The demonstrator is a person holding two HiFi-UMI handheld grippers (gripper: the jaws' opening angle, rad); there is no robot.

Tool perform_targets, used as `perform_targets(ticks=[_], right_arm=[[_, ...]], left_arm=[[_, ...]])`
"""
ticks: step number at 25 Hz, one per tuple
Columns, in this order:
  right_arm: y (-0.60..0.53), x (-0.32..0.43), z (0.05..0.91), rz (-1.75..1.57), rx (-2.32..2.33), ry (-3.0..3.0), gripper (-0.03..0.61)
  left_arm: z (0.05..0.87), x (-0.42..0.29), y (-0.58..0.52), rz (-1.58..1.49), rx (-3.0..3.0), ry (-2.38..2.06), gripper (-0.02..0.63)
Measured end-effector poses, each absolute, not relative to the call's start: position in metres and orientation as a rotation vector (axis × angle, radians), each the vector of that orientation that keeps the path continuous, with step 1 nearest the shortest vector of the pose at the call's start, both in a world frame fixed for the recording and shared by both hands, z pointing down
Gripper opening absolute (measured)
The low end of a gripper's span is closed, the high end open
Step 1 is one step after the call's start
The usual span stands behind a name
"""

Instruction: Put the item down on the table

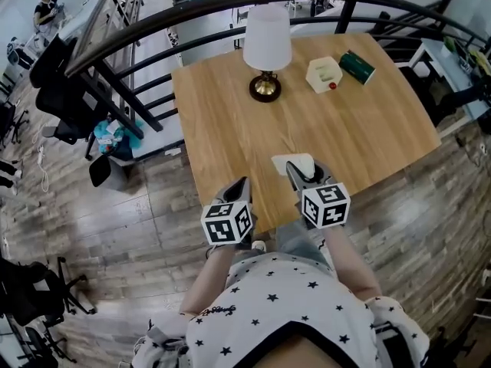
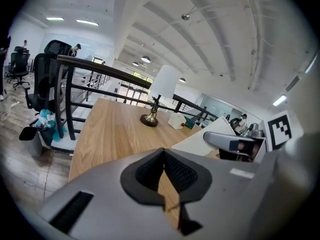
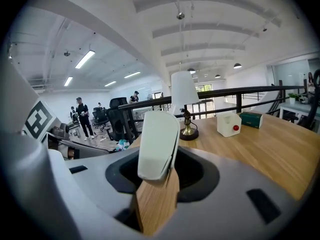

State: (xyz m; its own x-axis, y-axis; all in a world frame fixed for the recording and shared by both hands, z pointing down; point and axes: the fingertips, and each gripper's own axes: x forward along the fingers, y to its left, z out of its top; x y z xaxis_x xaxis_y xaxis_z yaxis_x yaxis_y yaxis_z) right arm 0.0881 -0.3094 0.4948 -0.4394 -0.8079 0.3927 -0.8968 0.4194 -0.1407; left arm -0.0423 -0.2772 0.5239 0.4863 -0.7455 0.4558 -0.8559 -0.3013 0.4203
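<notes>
My right gripper [image 1: 301, 172] is shut on a flat white item [image 1: 292, 162], holding it just above the front edge of the wooden table [image 1: 360, 136]. In the right gripper view the item [image 3: 159, 140] stands upright between the jaws of that gripper [image 3: 158, 173], over the tabletop. My left gripper [image 1: 241, 184] hovers at the table's front edge, to the left of the right one, shut with nothing in it. In the left gripper view its dark pads [image 2: 150, 171] meet, with only a sliver of wood showing, and the white item [image 2: 207, 140] appears off to the right.
A lamp with a white shade [image 1: 267, 46] stands on the table's far side. To its right are a white box with a red button [image 1: 324, 74] and a green box [image 1: 357, 67]. A black railing [image 1: 230, 10] runs behind the table. Office chairs [image 1: 54, 75] stand at the left.
</notes>
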Motion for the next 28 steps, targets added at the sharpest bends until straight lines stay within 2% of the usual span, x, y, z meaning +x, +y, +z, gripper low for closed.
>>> perform_targets(ticks=[16,28], right_arm=[[-0.410,0.092,0.541,0.369,1.285,-2.351,0.147],[-0.417,0.076,0.573,0.248,1.200,-2.271,0.150]], left_arm=[[0.553,-0.031,-0.332,0.251,1.988,-1.356,0.011],[0.565,-0.027,-0.328,0.289,1.979,-1.325,0.011]])
